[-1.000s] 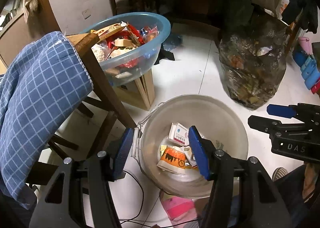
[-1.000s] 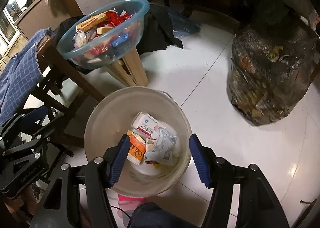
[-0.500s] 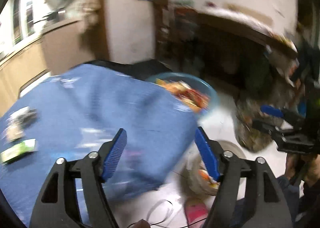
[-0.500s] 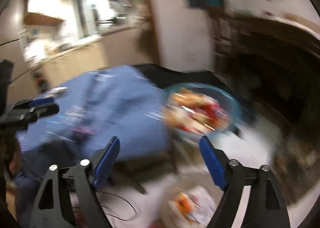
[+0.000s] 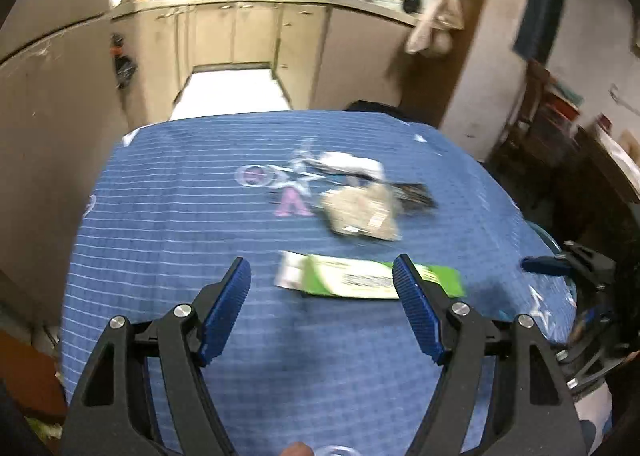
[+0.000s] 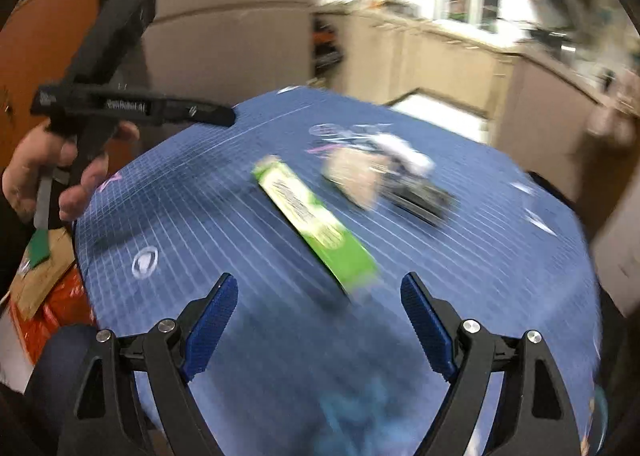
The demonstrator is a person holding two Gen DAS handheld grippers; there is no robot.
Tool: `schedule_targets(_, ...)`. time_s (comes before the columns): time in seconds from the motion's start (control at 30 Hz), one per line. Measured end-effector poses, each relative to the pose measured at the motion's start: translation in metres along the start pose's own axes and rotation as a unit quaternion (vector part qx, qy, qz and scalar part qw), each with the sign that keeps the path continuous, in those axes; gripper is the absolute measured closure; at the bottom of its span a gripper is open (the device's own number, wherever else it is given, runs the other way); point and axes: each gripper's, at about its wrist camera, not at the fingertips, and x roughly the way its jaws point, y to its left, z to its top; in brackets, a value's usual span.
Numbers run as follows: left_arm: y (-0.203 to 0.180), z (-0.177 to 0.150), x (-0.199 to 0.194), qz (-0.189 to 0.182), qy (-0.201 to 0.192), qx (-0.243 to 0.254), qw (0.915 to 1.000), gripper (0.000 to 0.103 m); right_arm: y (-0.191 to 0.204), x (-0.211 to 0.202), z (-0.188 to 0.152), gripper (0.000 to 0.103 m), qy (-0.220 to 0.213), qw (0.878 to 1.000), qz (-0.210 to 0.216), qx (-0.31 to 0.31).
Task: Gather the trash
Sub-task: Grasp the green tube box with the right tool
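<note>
A flat green and white wrapper [image 5: 360, 278] lies on the blue checked tablecloth [image 5: 180, 224]; it also shows in the right wrist view [image 6: 316, 224]. Behind it lie a beige crumpled packet [image 5: 362, 212], a black wrapper [image 5: 414, 196] and a white one [image 5: 350, 164]. The beige packet [image 6: 354, 176] and the black wrapper [image 6: 420, 196] show in the right wrist view too. My left gripper [image 5: 322, 310] is open and empty, just short of the green wrapper. My right gripper [image 6: 320, 330] is open and empty above the near part of the table.
The left gripper's handle and the hand holding it [image 6: 80, 136] show at the left of the right wrist view. The right gripper's tip [image 5: 560, 264] shows at the table's right edge. Kitchen cabinets [image 5: 256, 32] stand behind the table. An orange bag [image 6: 52, 312] lies low at the left.
Both grippers have swung up from the white bucket on the floor to the table top. They stayed open and empty. The views are still blurred by motion.
</note>
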Motion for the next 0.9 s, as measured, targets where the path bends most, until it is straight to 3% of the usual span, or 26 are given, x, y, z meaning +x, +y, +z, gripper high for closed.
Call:
schedule_targets(0.13,0.017,0.011,0.019,0.005,0.015,-0.003,0.9999,0.033,0.007,0.070,0.037,0.020,0.052,0.998,0.019,-0.039)
schedule_targets(0.3,0.020,0.025,0.053,-0.006,0.038,0.013,0.9992,0.033,0.003,0.107,0.049,0.021,0.072,0.996,0.027,-0.045)
schedule_targets(0.37,0.017,0.032,0.065,-0.009,0.044,0.025,0.9987,0.033,-0.002,0.113,0.051,0.029,0.071,0.996,0.031,-0.035)
schedule_targets(0.43,0.019,0.033,0.076,-0.023,0.052,0.029,0.9980,0.033,-0.004,0.115,0.052,0.052,0.067,0.997,0.027,-0.028)
schedule_targets(0.47,0.017,0.035,0.081,-0.031,0.054,0.033,0.9975,0.033,-0.005,0.115,0.051,0.055,0.066,0.997,0.024,-0.025)
schedule_targets(0.57,0.010,0.042,0.093,-0.058,0.062,0.049,0.9952,0.033,-0.012,0.101,0.042,0.061,0.072,0.997,0.006,0.005)
schedule_targets(0.77,-0.009,0.048,0.125,-0.080,0.084,0.039,0.9924,0.033,-0.052,0.032,-0.008,0.067,0.045,0.989,0.010,0.139)
schedule_targets(0.83,-0.015,0.050,0.125,-0.081,0.069,0.028,0.9939,0.033,-0.059,0.010,-0.025,0.068,0.026,0.983,0.030,0.179)
schedule_targets(0.9,-0.022,0.053,0.125,-0.086,0.057,0.033,0.9941,0.033,-0.065,-0.009,-0.038,0.069,0.011,0.979,0.021,0.203)
